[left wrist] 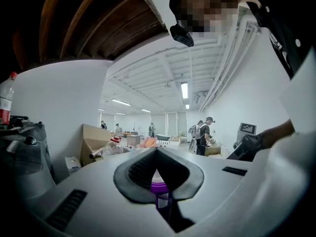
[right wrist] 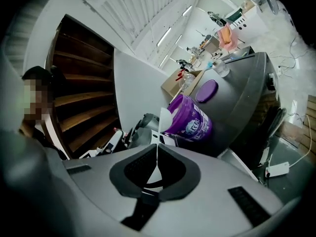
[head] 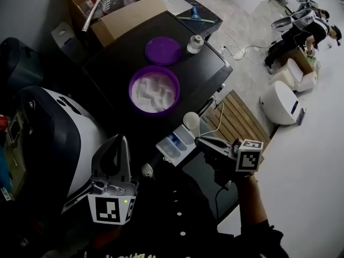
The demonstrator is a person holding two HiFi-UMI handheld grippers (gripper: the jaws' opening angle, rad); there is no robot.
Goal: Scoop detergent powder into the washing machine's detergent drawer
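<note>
Washing machine (head: 107,71) has a black top, and the open purple detergent tub (head: 154,89) sits on it, full of white powder. Its purple lid (head: 163,50) lies flat just beyond it on the far side, with a small white jar (head: 195,44) right beside the lid to the right. The detergent drawer (head: 173,145) is pulled out from the near right edge of the machine, pale compartments showing.

The right gripper (head: 201,140) is clenched on the handle of a white scoop (head: 191,120). In the right gripper view you can see the thin white handle pinched between the pads at the right gripper (right wrist: 156,147), and the scoop (right wrist: 164,118) sticking up past the tips with the detergent tub (right wrist: 192,121) and lid (right wrist: 208,91) behind it. From the head view the scoop bowl is right at the far right end of the drawer, near side of the tub. Can't tell if there's any powder in it.

The left gripper (head: 122,143) is off to the near left, well apart from the drawer, next to a big white and black appliance (head: 59,138). Its jaws are pressed together with nothing in them; in the left gripper view (left wrist: 157,151) you only get a peek of the purple tub beyond the tips.

Cardboard box (head: 115,9) at the far end of the machine
</note>
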